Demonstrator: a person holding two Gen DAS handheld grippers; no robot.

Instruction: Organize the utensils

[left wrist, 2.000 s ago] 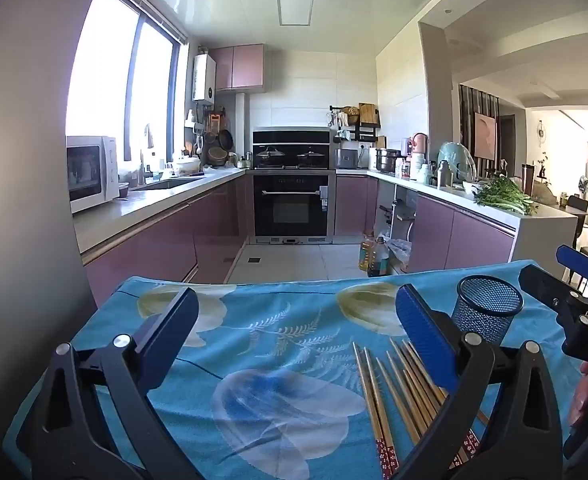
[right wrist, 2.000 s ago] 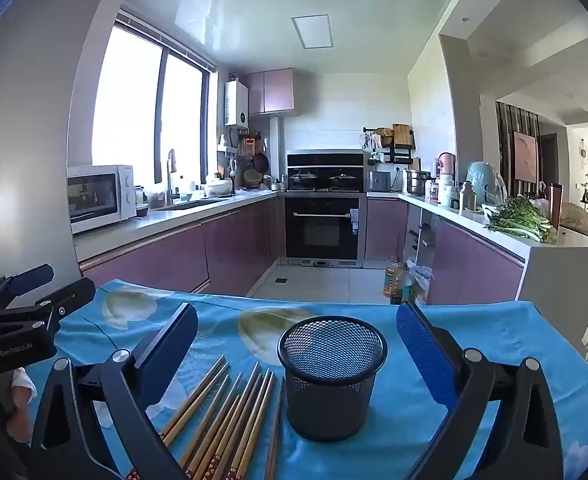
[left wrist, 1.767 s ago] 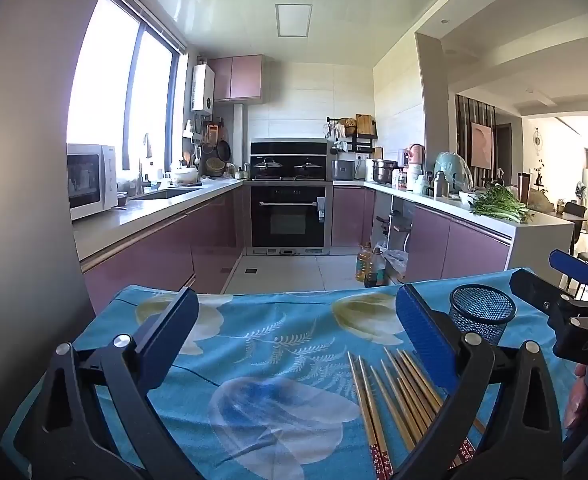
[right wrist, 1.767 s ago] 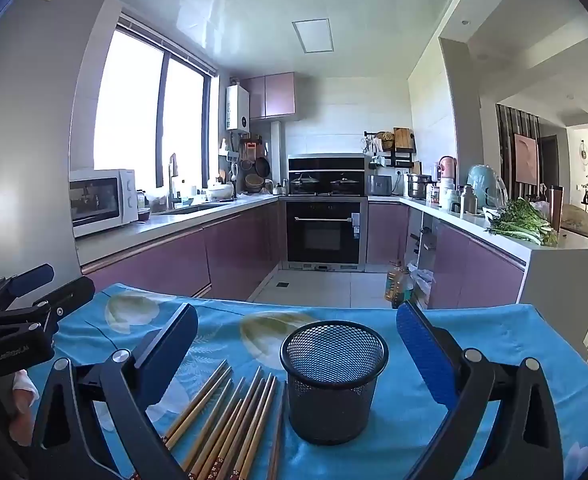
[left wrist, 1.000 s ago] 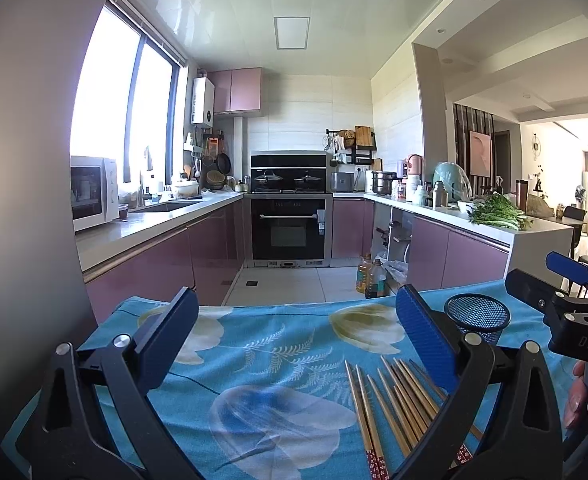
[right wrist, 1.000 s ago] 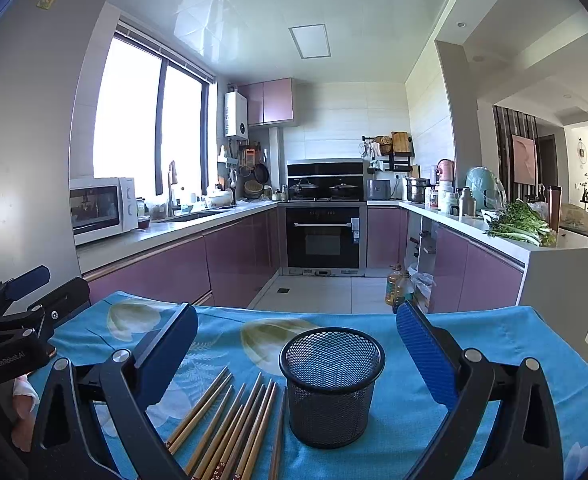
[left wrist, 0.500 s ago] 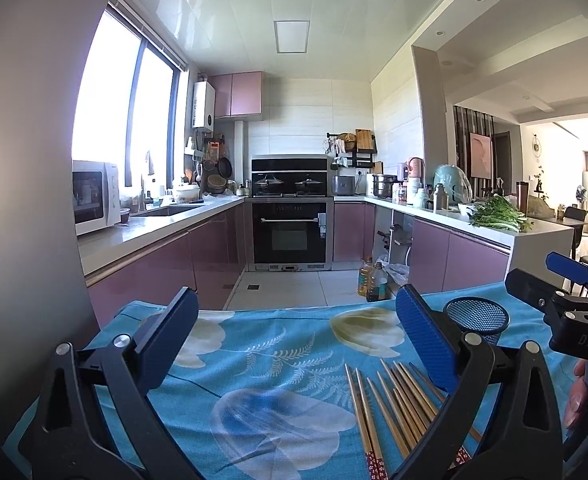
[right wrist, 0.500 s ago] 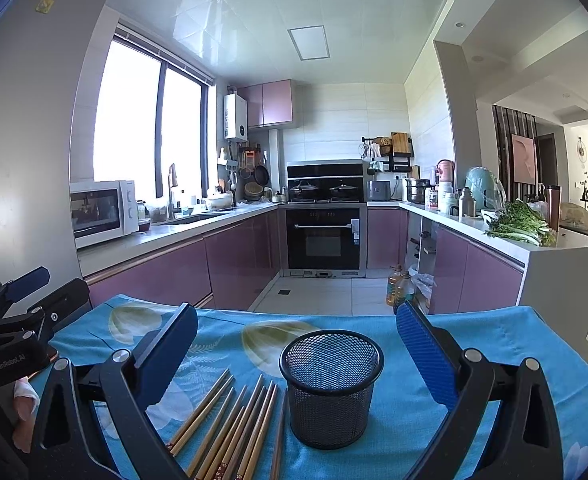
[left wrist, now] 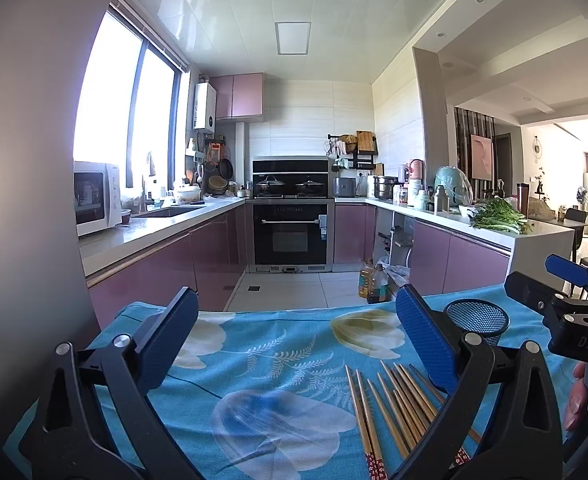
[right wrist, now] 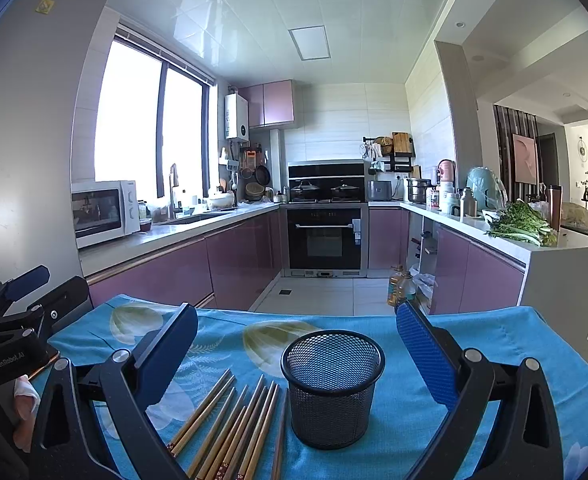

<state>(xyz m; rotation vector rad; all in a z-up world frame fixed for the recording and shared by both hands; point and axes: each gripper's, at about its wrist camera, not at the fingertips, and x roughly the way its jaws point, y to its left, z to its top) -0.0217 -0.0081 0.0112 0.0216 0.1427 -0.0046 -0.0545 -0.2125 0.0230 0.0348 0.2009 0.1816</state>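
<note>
On the tabletop covered by a bright blue cloth with pale flower and fern prints (right wrist: pixel 474 344), a row of brown wooden chopsticks with red patterned ends (right wrist: pixel 234 432) lies flat, the sticks close together and roughly parallel. Just to their right stands a black round wire-mesh holder (right wrist: pixel 332 388), upright and with nothing visible inside it; the nearest chopstick lies just beside its base, though contact cannot be made out.

The right gripper (right wrist: pixel 294 356) hangs above the near edge of the cloth, its blue-padded fingers (right wrist: pixel 424 354) spread wide and holding nothing. The mesh holder sits between them in the right wrist view, with the chopsticks low between the left pad and the holder.

The left gripper (left wrist: pixel 292 340) is also held over the cloth, further to the left, its blue-padded fingers (left wrist: pixel 422 340) likewise wide apart and empty. In the left wrist view the chopsticks (left wrist: pixel 394 404) lie low and right of centre, partly behind the right-hand finger, and the mesh holder (left wrist: pixel 478 318) stands beyond them. The right gripper's black frame shows at that view's right edge (left wrist: pixel 566 304).

Behind the tabletop is a kitchen with purple glossy cabinet doors (right wrist: pixel 230 264), a black built-in oven (right wrist: pixel 324 240) and a white microwave (right wrist: pixel 104 212).
</note>
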